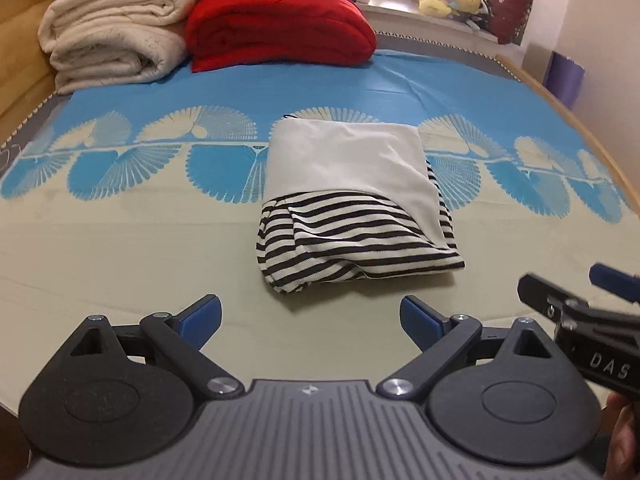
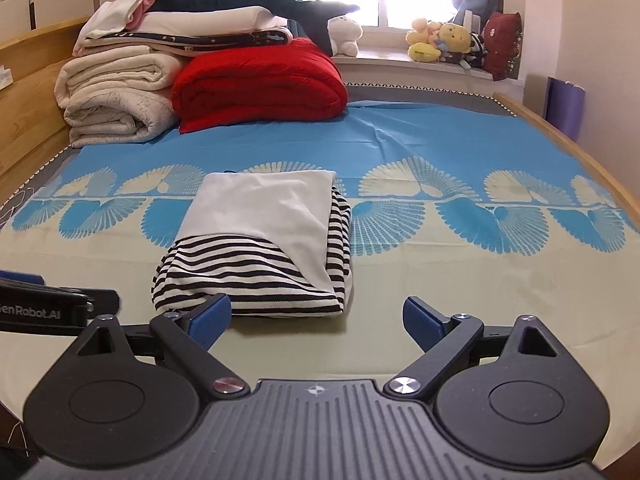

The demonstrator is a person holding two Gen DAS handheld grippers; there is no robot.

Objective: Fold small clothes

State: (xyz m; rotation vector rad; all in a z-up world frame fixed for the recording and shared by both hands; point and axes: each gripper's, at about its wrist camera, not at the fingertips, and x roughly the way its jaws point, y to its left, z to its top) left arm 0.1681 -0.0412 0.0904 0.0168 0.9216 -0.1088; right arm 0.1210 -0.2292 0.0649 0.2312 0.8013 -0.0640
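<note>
A small garment [image 1: 352, 204], white on top with black-and-white stripes below, lies folded into a compact rectangle in the middle of the bed; it also shows in the right wrist view [image 2: 264, 248]. My left gripper [image 1: 311, 318] is open and empty, just short of the garment's near edge. My right gripper [image 2: 317, 320] is open and empty, near the garment's near right corner; its left fingertip [image 2: 210, 316] is close to the striped hem. The right gripper's side also shows in the left wrist view [image 1: 576, 308].
The bed sheet [image 1: 120, 240] is pale green near me and blue with fan patterns farther off. Folded cream blankets [image 1: 116, 40] and a red blanket [image 1: 280, 28] are stacked at the back left. Plush toys [image 2: 444, 42] sit on the windowsill. A wooden bed frame [image 2: 560, 140] runs along the right.
</note>
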